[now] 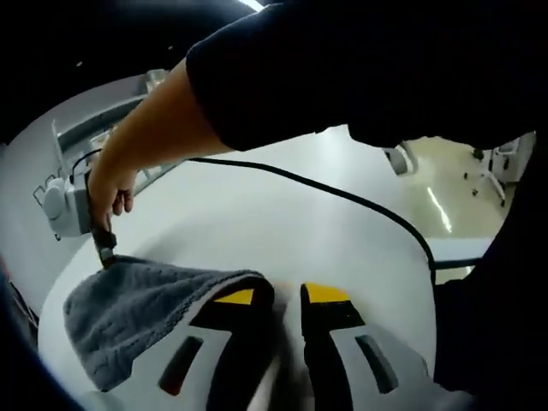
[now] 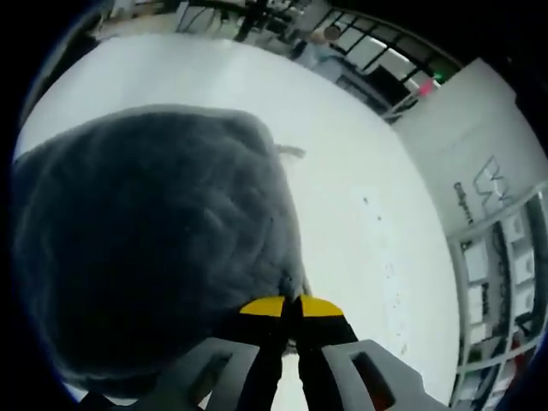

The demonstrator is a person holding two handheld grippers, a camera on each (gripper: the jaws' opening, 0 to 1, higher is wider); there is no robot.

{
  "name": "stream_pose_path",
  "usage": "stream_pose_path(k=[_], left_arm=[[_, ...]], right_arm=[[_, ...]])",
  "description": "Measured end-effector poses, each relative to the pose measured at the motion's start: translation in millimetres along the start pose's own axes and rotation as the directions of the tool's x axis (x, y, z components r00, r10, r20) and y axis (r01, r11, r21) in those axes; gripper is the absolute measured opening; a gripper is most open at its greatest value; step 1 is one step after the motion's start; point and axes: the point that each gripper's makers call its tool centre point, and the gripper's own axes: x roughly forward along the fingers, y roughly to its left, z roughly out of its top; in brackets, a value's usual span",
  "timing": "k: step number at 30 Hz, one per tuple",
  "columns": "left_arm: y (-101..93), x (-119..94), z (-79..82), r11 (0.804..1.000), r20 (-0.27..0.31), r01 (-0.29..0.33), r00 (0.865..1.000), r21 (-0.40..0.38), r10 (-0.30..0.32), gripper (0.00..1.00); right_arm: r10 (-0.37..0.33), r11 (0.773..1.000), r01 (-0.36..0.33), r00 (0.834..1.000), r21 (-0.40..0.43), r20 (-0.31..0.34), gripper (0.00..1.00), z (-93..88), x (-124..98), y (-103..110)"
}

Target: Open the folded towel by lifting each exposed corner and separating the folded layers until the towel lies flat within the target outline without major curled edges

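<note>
Pinching the grey towel at its near edge, the right gripper has its yellow-tipped jaws closed on the fabric above the white bench. In the left gripper view, the left gripper holds the towel's other end, jaws narrow. Partial dark lettering marks a far white panel, unreadable.
</note>
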Motion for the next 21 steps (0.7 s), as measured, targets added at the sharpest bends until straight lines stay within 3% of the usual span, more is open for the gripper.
stream_pose_path(k=[5,9,12,15,17,21], left_arm=[[-5.3,-7.5,8.9,0.999,0.033,0.038,0.999,-0.006,-0.038,0.35],[-6.4,-27.4,39.4,0.992,0.169,0.089,0.983,-0.094,-0.072,0.62],[9.2,-46.8,51.0,0.989,0.223,0.074,0.974,-0.127,-0.045,0.72],[12.3,-66.9,58.9,0.981,0.265,0.128,0.960,-0.143,-0.087,0.77],[20.9,-81.0,66.4,0.980,0.301,0.120,0.951,-0.157,-0.068,0.77],[67.0,-108.2,70.2,0.981,0.329,-0.009,0.942,-0.192,0.073,0.82]], right_arm=[[-0.020,1.000,0.020,1.000,-0.006,0.002,0.00,1.9,2.4,-2.3],[-0.032,0.999,0.032,0.999,-0.012,0.009,0.00,2.5,0.5,0.5],[-0.055,0.998,0.056,0.998,-0.007,0.018,0.00,3.1,-0.9,-2.0],[-0.075,0.997,0.076,0.997,-0.007,0.034,0.01,2.7,-0.8,-6.0],[-0.084,0.997,0.084,0.996,0.002,0.044,0.03,3.0,-1.0,-8.1],[-0.136,0.989,0.132,0.989,0.063,0.054,0.13,2.9,-9.1,-16.7]])
